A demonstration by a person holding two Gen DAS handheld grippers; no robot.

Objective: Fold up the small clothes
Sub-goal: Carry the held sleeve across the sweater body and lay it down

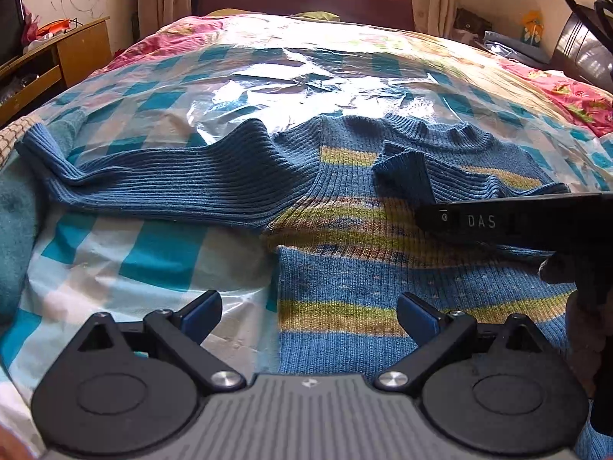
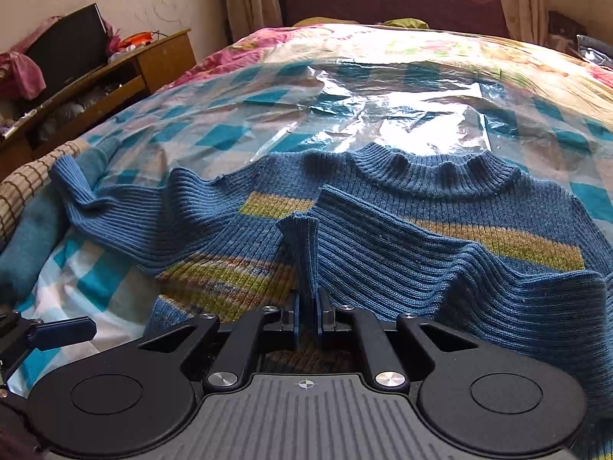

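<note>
The right tool [image 2: 306,316] is clamped on the sleeve cuff [image 2: 300,245] of the striped sweater [image 2: 402,207] on the bed [image 2: 383,57], while the left tool [image 1: 308,316] hovers with its fingers apart.

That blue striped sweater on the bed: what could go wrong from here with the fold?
The right claw pinches only the cuff of the sleeve, so the knit might slip out. The sweater lies on a shiny plastic sheet and may slide when pulled. The other sleeve is still spread out and rumpled.

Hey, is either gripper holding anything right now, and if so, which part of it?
The right gripper is shut on the cuff of the blue striped sweater's sleeve. The left gripper is open and holds nothing.
</note>
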